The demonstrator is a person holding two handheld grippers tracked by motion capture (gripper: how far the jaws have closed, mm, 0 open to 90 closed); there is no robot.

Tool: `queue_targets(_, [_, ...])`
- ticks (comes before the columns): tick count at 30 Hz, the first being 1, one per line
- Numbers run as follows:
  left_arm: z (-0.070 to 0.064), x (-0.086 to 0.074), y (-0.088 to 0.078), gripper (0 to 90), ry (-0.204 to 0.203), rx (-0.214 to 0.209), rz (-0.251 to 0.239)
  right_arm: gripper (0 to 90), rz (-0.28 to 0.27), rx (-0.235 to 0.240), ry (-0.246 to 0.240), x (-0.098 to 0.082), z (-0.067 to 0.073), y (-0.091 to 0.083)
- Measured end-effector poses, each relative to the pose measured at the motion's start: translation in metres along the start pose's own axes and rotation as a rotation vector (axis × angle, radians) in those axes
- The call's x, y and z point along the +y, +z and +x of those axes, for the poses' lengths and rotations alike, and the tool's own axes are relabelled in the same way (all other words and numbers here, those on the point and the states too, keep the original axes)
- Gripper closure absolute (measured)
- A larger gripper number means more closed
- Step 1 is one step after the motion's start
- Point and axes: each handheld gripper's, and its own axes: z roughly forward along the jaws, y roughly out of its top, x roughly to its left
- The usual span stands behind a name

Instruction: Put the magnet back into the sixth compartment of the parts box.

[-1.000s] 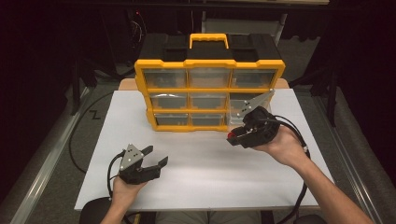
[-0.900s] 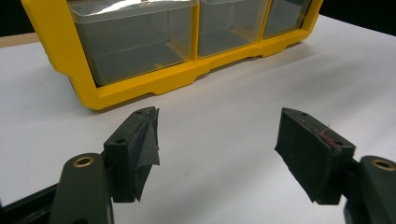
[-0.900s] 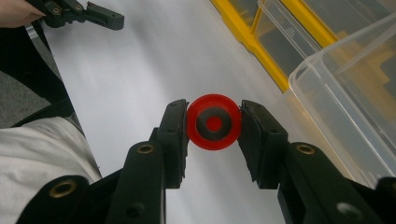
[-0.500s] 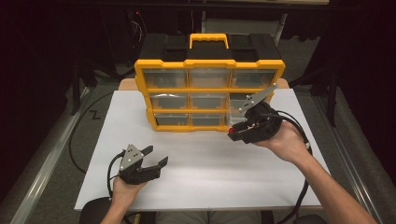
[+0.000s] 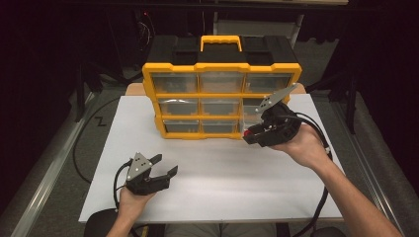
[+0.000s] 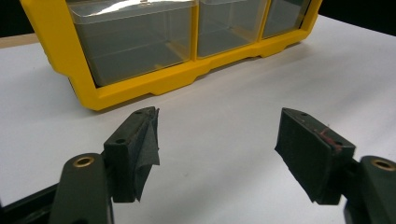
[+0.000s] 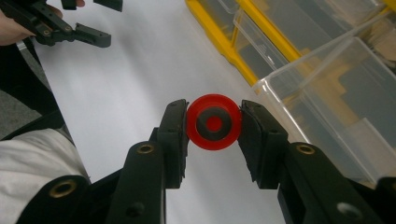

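Closest to the near edge of the white tabletop (image 5: pixel 222 182), toward its near left corner, the left gripper (image 5: pixel 163 168) sits in the person's left hand (image 5: pixel 129 202), just above the surface. Its jaws stand wide apart with nothing between them; in the left gripper view the two black pads (image 6: pixel 140 149) frame only bare tabletop, and the left pad's dark lining curls loose at its edge.

Farther in and toward the right edge, the right gripper (image 5: pixel 249 136) is held in the person's right hand (image 5: pixel 304 145), tipped toward the cabinet. Its jaws are pressed narrow on a red ring (image 7: pixel 214 122), a small round piece with a dark band and a red centre, gripped on both sides by the pads. The ring hangs over the tabletop just in front of the cabinet's lower right part.

Beside it, in the right gripper view, a clear drawer (image 7: pixel 336 102) stands pulled out from the cabinet front, its open top near the gripper's right jaw.

At the far edge stands the yellow cabinet (image 5: pixel 222 91), upright, three rows of three clear drawers, with a yellow handle (image 5: pixel 221 42) on its black top.
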Motion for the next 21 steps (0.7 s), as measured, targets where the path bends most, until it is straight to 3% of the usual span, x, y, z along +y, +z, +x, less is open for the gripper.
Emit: queue_targets(21, [0.0,0.0,0.0,29.6,0.0,0.0,-0.001,65.1,-0.018,-0.047,0.032,0.004,-0.014,-0.01])
